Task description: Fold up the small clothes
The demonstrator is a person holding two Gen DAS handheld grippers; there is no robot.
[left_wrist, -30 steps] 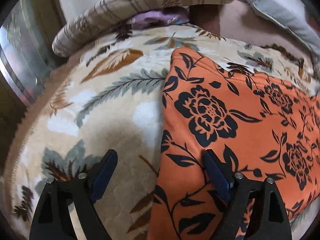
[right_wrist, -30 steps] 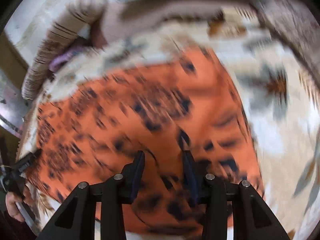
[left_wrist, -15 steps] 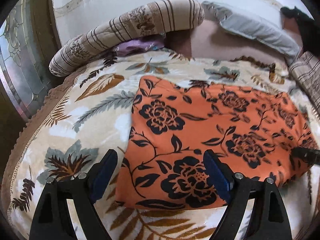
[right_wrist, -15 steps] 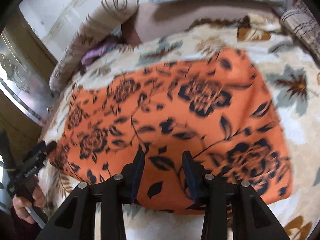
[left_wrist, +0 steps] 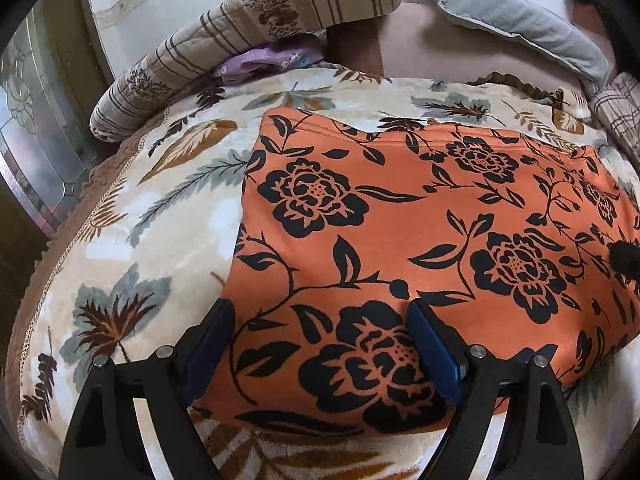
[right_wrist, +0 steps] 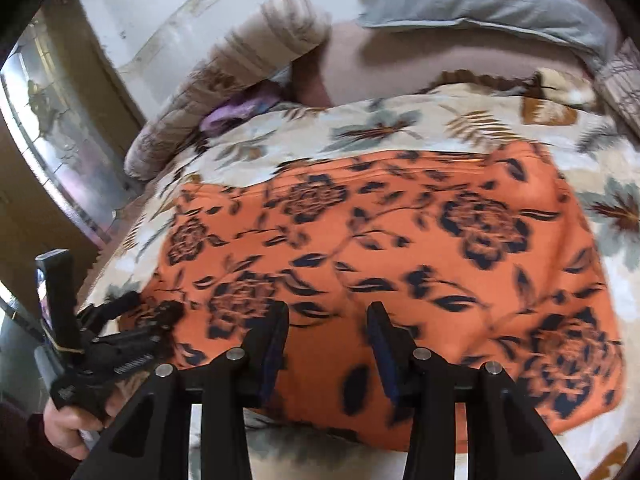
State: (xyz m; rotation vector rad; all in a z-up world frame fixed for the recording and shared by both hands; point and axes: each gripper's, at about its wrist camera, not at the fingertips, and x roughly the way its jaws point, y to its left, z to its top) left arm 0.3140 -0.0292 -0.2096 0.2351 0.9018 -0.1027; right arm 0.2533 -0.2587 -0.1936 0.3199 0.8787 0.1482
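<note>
**Both grippers poised above the folded cloth**

Left wrist view: one orange, black-flowered folded garment [left_wrist: 400, 240] lay flat on the leaf-patterned bed blanket [left_wrist: 132, 240]. The left gripper [left_wrist: 320, 344] hovered spread wide, empty.

Right wrist view: the right gripper [right_wrist: 328, 344] stood partly spread, pinching nothing. The next fold probably wants both near corners pinched evenly.

An orange garment with black flowers [right_wrist: 400, 248] lies flat on a leaf-patterned blanket [right_wrist: 400, 120]. The right gripper [right_wrist: 328, 316] hovers above its near edge — jaws partly apart, gripping nothing. Far left, a hand [right_wrist: 68, 426] holds the left gripper [right_wrist: 148, 306].
</note>
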